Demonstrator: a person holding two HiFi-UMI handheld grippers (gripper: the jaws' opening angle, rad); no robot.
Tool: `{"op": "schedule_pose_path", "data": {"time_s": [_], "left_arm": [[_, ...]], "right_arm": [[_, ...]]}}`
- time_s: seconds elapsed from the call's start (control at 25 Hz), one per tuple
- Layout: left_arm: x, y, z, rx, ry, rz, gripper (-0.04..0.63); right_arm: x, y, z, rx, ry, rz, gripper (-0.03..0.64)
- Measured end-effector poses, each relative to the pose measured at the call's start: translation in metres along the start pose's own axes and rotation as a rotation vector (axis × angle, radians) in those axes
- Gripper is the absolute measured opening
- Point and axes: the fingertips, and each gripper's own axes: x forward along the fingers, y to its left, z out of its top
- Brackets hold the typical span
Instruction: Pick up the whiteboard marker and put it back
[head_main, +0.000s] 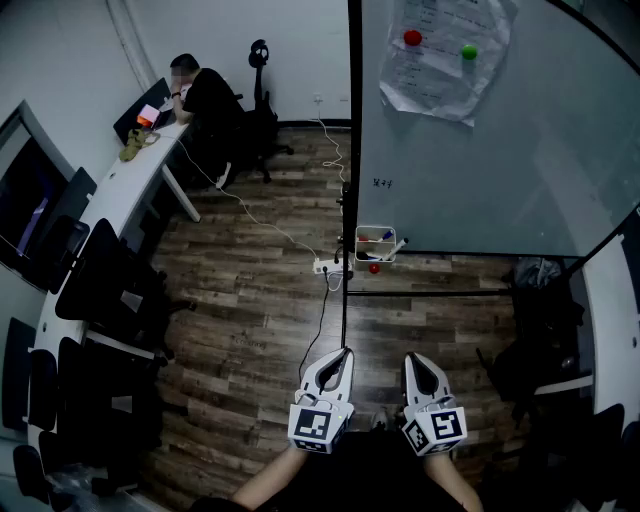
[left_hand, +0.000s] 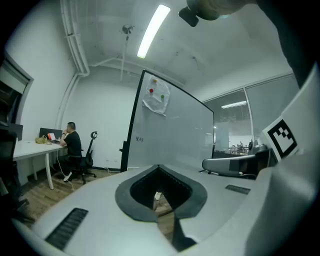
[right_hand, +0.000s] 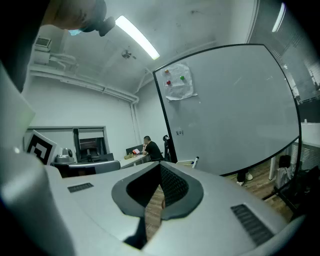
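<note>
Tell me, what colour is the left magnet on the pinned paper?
Red: the round magnet, clearest in head view.

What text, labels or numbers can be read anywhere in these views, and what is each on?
None reads clearly.
On the whiteboard: short dark handwriting, too small to read.
On the paper sheet under the red magnet and green magnet: printed lines, blurred.
On the left gripper and right gripper: each cube shows black-and-white square patterns, no letters.
</note>
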Motion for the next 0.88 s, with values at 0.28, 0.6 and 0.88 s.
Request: {"op": "schedule_pose_path", "data": {"time_s": [0.28, 0.6, 0.88], "left_arm": [[0.0, 0.004, 0.002, -0.002, -0.007, -0.008, 0.009], [-0.006, 0.011, 0.0, -0.013, -0.008, -0.021, 0.009], [-0.015, 0.024, -0.004, -0.025, 0.003, -0.044, 0.009]], "right_arm": [[0.001, 0.003, 0.002, 0.001, -0.002, -0.02, 0.012], [0.003, 0.009, -0.002, 0.025, 0.005, -0.04, 0.012], [0.008, 0.022, -0.008, 0.033, 0.003, -0.057, 0.012]]}}
